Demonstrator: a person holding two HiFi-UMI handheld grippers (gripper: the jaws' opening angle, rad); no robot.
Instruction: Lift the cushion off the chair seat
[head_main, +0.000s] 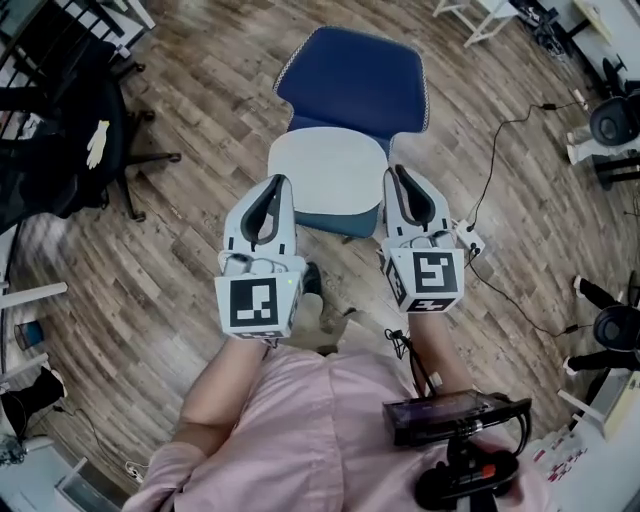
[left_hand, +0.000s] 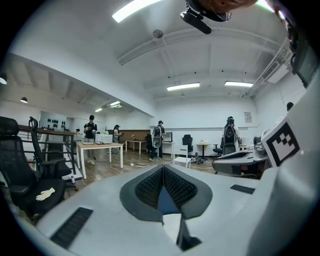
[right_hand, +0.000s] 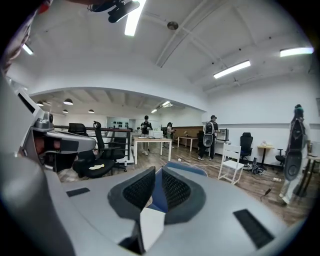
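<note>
While the person's pink shirt (head_main: 300, 440) fills the near edge of the head view, both grippers are held out side by side above the wood floor (head_main: 190, 250), their marker cubes facing up. A black device (head_main: 455, 415) hangs at the person's near right.

The left gripper (head_main: 277, 187) reaches toward the left edge of the cushion (head_main: 328, 175). In its own view the left gripper's (left_hand: 162, 168) jaws meet at the tips and grip nothing; only a sliver of pale and blue surface shows through the wedge behind them.

The right gripper (head_main: 397, 174) reaches toward the cushion's right edge. In its own view the right gripper's (right_hand: 156, 172) jaws stand a narrow slit apart, also holding nothing, with blue showing through the slit.

The cushion, pale grey and rounded, lies flat on the chair seat (head_main: 340, 220), whose blue front edge shows just nearer than it. Beyond rises the blue chair back (head_main: 352, 80). A black office chair (head_main: 60, 130) stands far left, and a dark cable (head_main: 495, 170) trails over the floor at right.
</note>
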